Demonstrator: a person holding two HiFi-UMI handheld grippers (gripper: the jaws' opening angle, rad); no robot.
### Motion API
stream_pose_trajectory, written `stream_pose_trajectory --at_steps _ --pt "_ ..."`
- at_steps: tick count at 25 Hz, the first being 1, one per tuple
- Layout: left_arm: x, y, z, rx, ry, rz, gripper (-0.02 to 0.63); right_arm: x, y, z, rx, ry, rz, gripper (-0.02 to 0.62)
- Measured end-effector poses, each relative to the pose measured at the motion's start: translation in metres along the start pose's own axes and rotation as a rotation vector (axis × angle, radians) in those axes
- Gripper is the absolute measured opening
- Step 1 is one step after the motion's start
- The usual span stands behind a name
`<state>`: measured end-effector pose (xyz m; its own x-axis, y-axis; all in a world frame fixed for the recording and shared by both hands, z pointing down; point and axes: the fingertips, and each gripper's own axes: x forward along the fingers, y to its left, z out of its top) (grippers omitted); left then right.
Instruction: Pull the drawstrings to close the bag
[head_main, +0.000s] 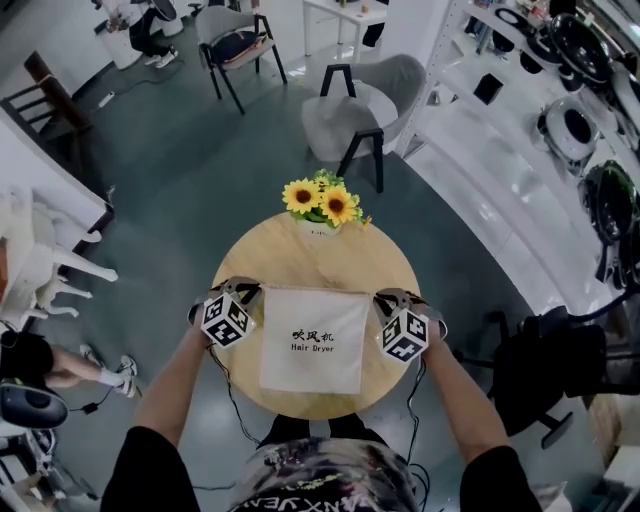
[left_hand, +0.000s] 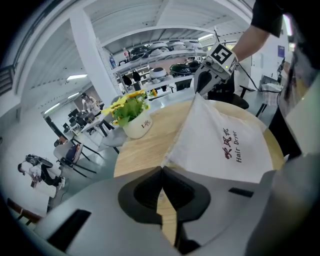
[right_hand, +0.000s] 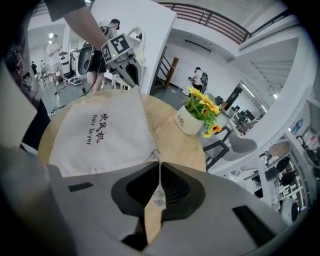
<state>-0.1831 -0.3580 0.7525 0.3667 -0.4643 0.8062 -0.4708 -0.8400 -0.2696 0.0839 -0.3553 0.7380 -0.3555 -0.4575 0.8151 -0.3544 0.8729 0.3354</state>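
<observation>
Nearest the person, the left gripper (head_main: 256, 294) and the right gripper (head_main: 381, 298) each pinch one upper corner of the white cloth drawstring bag with dark "Hair Dryer" print (head_main: 313, 340). Both pairs of jaws are pressed together. In the right gripper view a thin white drawstring (right_hand: 159, 192) runs down between the jaws. In the left gripper view the bag's corner meets the jaw tips, though no cord can be made out there.

Held from opposite sides, the bag's mouth edge is stretched between the grippers and tented above the round pale wooden table (head_main: 320, 258), while its lower part rests on the near half. That opposed grip probably lets an outward pull cinch the mouth, which is not yet gathered.

Beyond the bag, well apart, a white pot of yellow sunflowers (head_main: 320, 205) stands at the table's far edge, clear of the pull. Farther off stands a grey upholstered chair (head_main: 365, 110).
</observation>
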Motion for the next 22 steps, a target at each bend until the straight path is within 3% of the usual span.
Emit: stream_pose_trajectory --at_steps 6,22 --pt "-0.030 0.029 0.032 0.011 -0.075 0.097 0.018 -0.032 -0.034 0.031 -0.026 -0.046 -0.109 0.011" --pt "-0.101 0.101 0.098 0.101 -0.165 0.283 0.018 -0.105 -0.110 0.093 -0.151 -0.119 -0.315 0.011"
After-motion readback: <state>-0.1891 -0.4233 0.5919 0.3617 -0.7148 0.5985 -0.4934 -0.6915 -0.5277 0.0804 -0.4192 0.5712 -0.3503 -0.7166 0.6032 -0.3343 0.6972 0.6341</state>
